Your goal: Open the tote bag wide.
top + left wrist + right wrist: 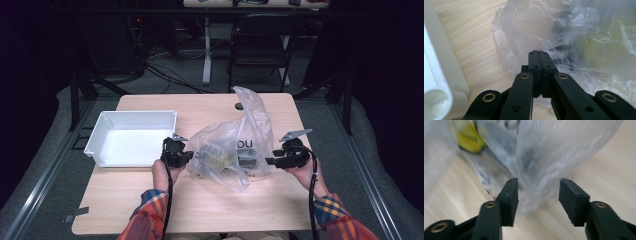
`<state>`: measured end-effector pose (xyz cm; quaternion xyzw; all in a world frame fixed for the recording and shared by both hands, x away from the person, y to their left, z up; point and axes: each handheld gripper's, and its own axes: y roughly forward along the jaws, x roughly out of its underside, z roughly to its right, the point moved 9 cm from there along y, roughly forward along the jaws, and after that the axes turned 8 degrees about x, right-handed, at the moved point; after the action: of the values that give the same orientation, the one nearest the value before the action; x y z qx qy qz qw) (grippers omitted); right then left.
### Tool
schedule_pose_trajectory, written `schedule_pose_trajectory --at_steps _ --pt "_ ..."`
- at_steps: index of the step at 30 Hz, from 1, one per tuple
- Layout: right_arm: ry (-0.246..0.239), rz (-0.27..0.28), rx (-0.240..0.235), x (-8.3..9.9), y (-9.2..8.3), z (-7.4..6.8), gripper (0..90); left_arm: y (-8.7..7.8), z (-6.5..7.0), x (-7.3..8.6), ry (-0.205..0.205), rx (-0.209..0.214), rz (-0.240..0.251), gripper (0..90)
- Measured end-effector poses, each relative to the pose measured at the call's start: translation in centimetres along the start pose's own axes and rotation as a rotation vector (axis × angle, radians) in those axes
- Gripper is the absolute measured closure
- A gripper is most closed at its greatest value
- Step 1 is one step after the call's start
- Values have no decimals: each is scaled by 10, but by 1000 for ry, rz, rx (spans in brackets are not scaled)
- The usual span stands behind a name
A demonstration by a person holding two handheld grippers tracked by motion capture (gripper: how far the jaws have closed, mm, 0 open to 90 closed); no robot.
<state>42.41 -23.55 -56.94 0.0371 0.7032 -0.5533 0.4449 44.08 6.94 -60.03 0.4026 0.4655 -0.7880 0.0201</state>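
A clear plastic bag lies crumpled on the wooden table, one corner standing up. Through the film I see something yellow-green and a dark object. My left gripper sits at the bag's left edge. In the left gripper view its jaws are pressed together with the bag's film at their tips. My right gripper is at the bag's right side. In the right gripper view it stands open, with a fold of the bag loose between the jaws and a yellow object beyond.
A white plastic tray stands on the table's left part, just beside the left gripper, and its corner is close in the left gripper view. A small dark spot marks the table behind the bag. A folding chair stands beyond the table.
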Motion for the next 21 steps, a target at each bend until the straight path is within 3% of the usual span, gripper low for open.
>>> schedule_pose_trajectory --at_steps 2,4,7,8,9,11,21 --pt "7 32 5 -9 -4 -1 455 2 1 1 -3 -2 1 894" --pt "3 52 23 -16 1 -3 490 2 2 1 0 1 -7 894" --pt "7 39 53 -15 12 -3 726 2 1 1 0 -4 -1 895" --pt "7 39 53 -15 12 -3 726 2 1 1 0 -4 -1 895" --pt "7 34 59 -12 15 -2 831 0 0 1 -6 1 1 896" --pt "25 36 58 -10 14 2 879 0 -2 1 -10 -6 6 896" --pt "54 -19 68 6 18 9 900 -4 -4 1 -31 7 17 895"
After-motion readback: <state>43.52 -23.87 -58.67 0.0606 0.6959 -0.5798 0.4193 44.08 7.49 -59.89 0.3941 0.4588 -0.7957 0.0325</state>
